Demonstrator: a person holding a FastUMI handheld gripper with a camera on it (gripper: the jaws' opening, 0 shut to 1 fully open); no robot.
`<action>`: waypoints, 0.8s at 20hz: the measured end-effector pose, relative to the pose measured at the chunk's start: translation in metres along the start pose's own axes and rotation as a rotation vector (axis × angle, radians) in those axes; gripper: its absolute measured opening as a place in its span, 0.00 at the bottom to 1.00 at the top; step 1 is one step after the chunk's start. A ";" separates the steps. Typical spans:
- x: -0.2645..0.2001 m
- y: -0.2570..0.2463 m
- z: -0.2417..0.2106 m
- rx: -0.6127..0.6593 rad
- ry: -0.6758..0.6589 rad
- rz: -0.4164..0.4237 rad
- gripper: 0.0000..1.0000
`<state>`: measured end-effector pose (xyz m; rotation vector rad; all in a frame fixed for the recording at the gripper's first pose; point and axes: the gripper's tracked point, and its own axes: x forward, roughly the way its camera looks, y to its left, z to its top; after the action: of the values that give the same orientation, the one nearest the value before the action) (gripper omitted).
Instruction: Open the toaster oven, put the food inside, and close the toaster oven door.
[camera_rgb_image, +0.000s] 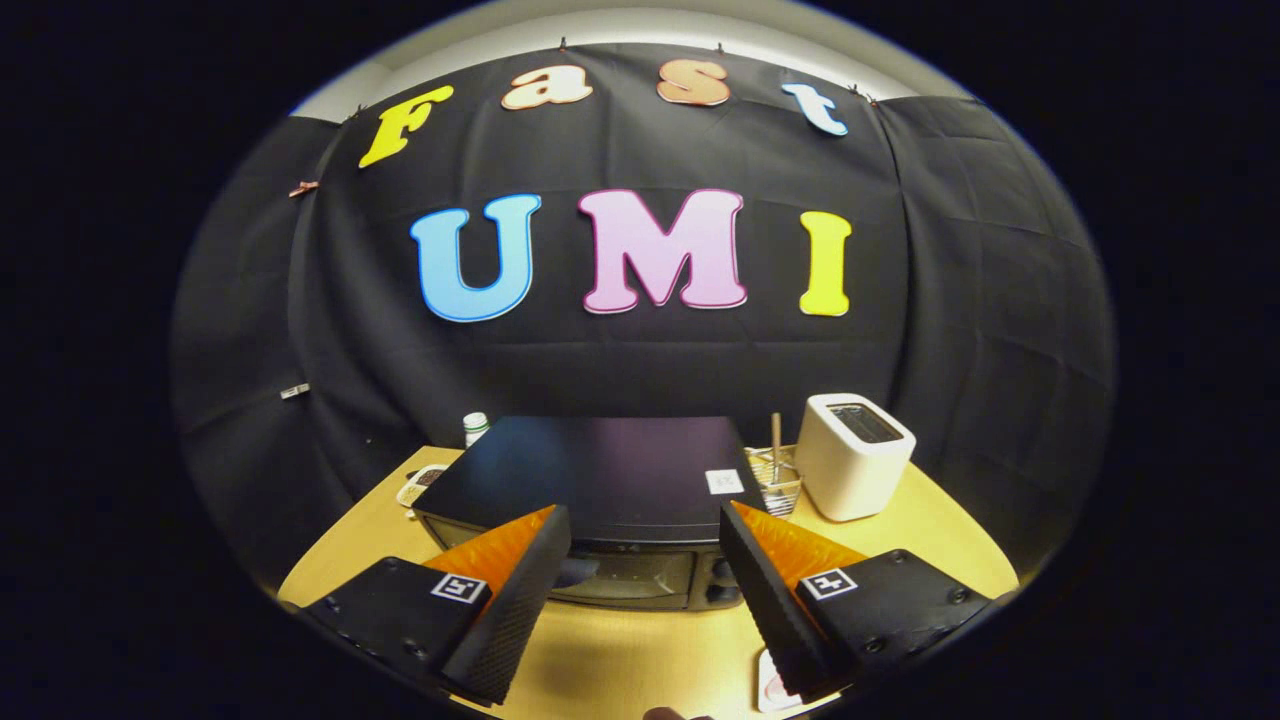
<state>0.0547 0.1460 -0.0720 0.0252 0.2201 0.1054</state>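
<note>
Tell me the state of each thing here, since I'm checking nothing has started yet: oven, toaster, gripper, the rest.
Toaster oven: door shut, just ahead of the fingers.
Gripper: open, holding nothing, fingers spread before the oven's front.
White toaster: upright, slot looks empty.
Wire basket: upright, a stick standing in it.
Small bottle: upright, capped.

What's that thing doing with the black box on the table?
A person is holding a grabbing tool above a wooden table. Its two fingers are spread open with nothing between them, and they point at the black toaster oven just ahead. The oven's door looks closed, so nothing has gone inside yet. A white toaster and a wire basket stand beside the oven.
</note>
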 end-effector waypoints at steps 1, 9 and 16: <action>0.004 0.013 -0.003 -0.020 0.006 0.016 0.98; 0.047 0.057 -0.042 -0.011 0.089 0.010 0.98; 0.060 0.057 -0.063 0.006 0.114 -0.073 0.99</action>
<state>0.0937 0.2101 -0.1443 0.0173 0.3352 0.0330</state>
